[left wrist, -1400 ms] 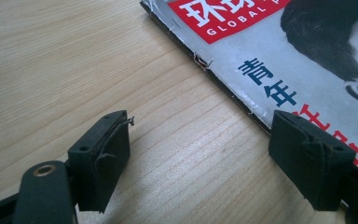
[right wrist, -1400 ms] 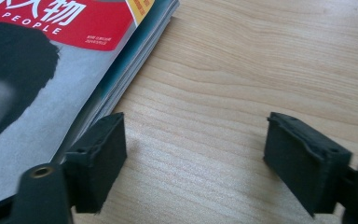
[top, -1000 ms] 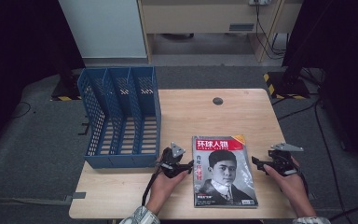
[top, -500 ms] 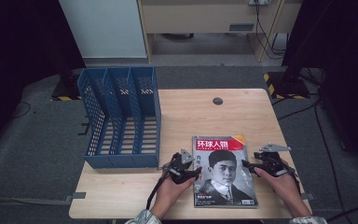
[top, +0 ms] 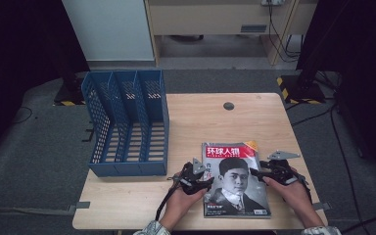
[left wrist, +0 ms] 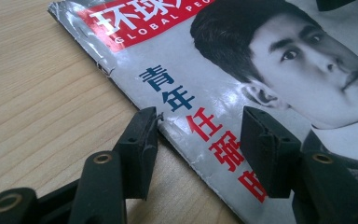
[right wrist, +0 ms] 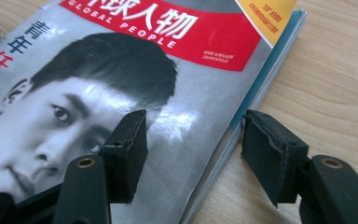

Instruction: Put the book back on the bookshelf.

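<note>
Left tool [top: 194,176] sits at the magazine's [top: 234,178] left long edge, jaws apart and straddling that edge: in the left gripper view one pad [left wrist: 140,149] rests on the bare tabletop [left wrist: 37,93] just beside the spine, the other over the cover; pads not pressing on the paper. Right tool [top: 274,172] mirrors this at the right long edge, jaws apart and just been closing, one pad [right wrist: 128,149] above the cover, the other [right wrist: 268,154] outside the page edges; nothing clamped yet. Magazine lies flat, cover up, on the near right part of the tabletop, long axis running away from the person, title end far. Each tool is equally near its own edge, so judged a two-sided pinch across the short axis. Blue file rack [top: 127,122] stands to the left, well apart from the magazine, slots running the same way as the long axis; likely destination, so travel would go leftward
</note>
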{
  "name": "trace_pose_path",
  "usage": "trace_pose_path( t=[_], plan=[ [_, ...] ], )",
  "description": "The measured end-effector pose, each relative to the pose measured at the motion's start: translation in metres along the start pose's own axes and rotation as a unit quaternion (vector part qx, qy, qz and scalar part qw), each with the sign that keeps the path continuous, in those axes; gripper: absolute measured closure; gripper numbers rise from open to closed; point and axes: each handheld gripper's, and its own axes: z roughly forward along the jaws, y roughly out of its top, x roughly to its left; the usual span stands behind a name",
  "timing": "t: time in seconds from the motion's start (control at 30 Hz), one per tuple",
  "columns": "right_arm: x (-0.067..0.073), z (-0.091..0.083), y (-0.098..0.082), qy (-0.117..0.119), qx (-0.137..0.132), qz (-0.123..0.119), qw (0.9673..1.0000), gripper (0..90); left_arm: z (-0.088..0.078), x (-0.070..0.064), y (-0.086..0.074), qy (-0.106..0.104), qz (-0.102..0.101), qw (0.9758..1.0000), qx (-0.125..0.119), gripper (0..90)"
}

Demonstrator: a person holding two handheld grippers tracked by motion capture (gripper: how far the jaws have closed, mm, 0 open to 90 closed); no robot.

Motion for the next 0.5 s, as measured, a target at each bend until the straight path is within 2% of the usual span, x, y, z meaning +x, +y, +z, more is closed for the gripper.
trace_pose_path(
  t=[0.17, 0.2, 0.33, 0.5],
  plan=[
    [0.003, -0.006, 0.002, 0.003, -0.017, 0.002, 0.9998, 44.7, 0.000, 0.000, 0.000, 0.000, 0.000, 1.0000, -0.001, 46.0],
    [0.005, -0.010, 0.004, 0.012, -0.032, 0.008, 0.9994, 47.0, 0.000, 0.000, 0.000, 0.000, 0.000, 1.0000, -0.002, 46.0],
    [0.009, -0.016, 0.005, 0.028, -0.047, 0.014, 0.9984, 49.6, 0.000, -0.001, -0.001, 0.001, 0.000, 1.0000, -0.003, 45.9],
    [0.015, -0.019, 0.001, 0.043, -0.034, 0.020, 0.9983, 51.0, 0.000, -0.001, -0.001, 0.001, 0.000, 1.0000, -0.004, 45.9]
  ],
)
